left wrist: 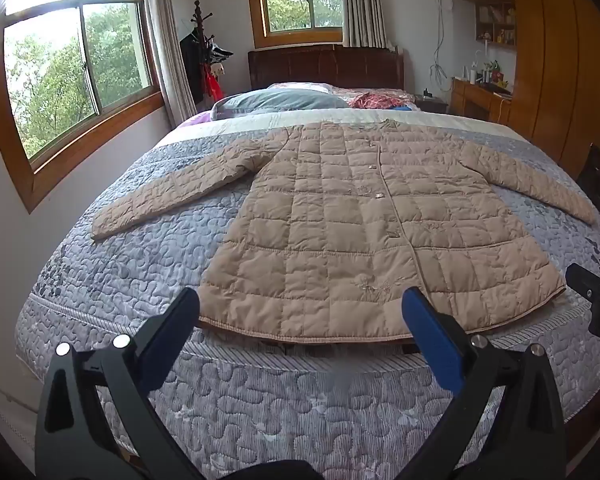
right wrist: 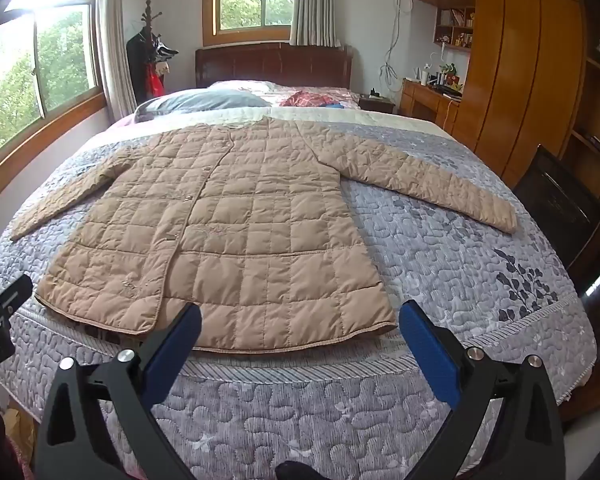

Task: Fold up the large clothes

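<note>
A tan quilted jacket (left wrist: 340, 220) lies flat and face up on the bed, buttoned, with both sleeves spread out to the sides and its hem at the near edge. It also shows in the right wrist view (right wrist: 228, 224). My left gripper (left wrist: 300, 304) is open and empty, held above the bed's foot just short of the hem. My right gripper (right wrist: 300, 316) is open and empty, near the hem's right part. The right gripper's body shows at the right edge of the left wrist view (left wrist: 596, 292).
The bed has a grey-blue quilted cover (left wrist: 140, 240), with pillows (left wrist: 276, 100) and a dark headboard (left wrist: 324, 66) at the far end. Windows and a coat stand (left wrist: 200, 52) are on the left. A wooden wardrobe (right wrist: 512, 64) and a dark chair (right wrist: 560, 208) stand on the right.
</note>
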